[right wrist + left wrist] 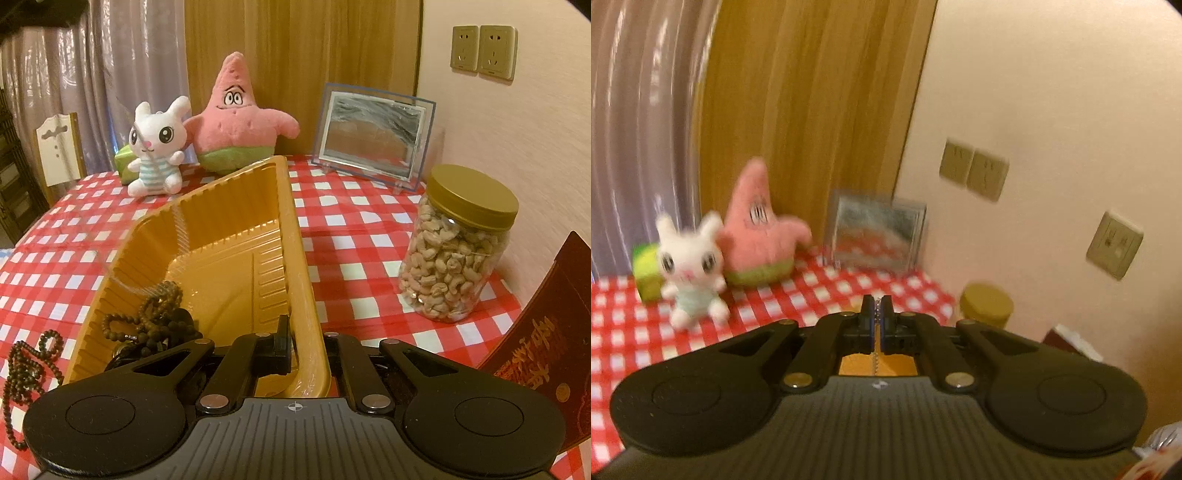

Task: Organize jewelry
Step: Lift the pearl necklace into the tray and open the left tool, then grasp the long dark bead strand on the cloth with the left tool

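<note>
Left tool [875, 306] clamped on thin silver chain [875, 325]. Right tool [295, 347] pinching rim of yellow tray [236, 236]; bead strings [159, 317] inside tray.

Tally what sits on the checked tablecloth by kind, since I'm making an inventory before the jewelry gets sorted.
Plush toys: 2 (white rabbit, pink starfish)
Bead strings: 2 (one in the tray, one on the cloth)
Thin chains: 1 (silver chain, in the left gripper's jaws)
Trays: 1 (yellow tray)
Jars: 1 (nut jar)
Picture frames: 1 (frame)
Red booklets: 1 (booklet)
Total: 9
</note>
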The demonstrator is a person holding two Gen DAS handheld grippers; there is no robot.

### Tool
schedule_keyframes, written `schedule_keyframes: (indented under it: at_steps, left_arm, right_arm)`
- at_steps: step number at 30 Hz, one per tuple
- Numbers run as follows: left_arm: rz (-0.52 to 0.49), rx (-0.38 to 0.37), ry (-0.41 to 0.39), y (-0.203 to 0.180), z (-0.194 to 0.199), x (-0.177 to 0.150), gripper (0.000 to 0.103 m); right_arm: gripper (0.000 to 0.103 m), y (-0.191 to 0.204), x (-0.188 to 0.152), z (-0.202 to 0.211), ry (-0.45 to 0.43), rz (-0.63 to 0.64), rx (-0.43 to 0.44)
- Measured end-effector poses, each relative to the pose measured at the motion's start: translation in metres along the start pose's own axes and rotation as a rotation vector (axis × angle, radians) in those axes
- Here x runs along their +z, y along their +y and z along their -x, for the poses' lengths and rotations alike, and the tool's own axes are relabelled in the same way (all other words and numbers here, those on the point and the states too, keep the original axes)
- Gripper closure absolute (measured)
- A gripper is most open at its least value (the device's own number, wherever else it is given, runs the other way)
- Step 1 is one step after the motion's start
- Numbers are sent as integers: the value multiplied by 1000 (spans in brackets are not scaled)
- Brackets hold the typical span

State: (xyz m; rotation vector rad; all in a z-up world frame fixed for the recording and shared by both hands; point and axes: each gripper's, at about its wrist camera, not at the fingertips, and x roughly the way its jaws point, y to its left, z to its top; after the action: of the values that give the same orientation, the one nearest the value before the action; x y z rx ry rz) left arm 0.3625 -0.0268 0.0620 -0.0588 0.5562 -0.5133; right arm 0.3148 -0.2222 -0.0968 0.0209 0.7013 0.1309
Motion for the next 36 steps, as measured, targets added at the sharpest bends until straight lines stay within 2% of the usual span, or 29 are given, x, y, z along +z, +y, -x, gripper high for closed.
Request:
schedule_keyframes:
  at_steps: [5,8,14,19,30,36]
  left_arm:
    - [48,-26,104,-2,-27,-26,99]
    - [52,-21,137,-2,-31,-39,92]
    - [82,24,145,7,-18,-54,84]
    - [105,109,145,24,7,-68,80]
    - [178,344,166,69,62,-103,67]
    - [241,430,177,86,83,-121,66]
  right_arm:
    - [98,0,-1,0,0,-1,3]
    - [98,0,-1,0,2,-1,4]
    - [98,0,-3,1,3,3,5]
    - [98,0,-3,2,4,5,8]
    - [98,1,-2,3,2,17,11]
    - [98,3,-2,5,0,29,10]
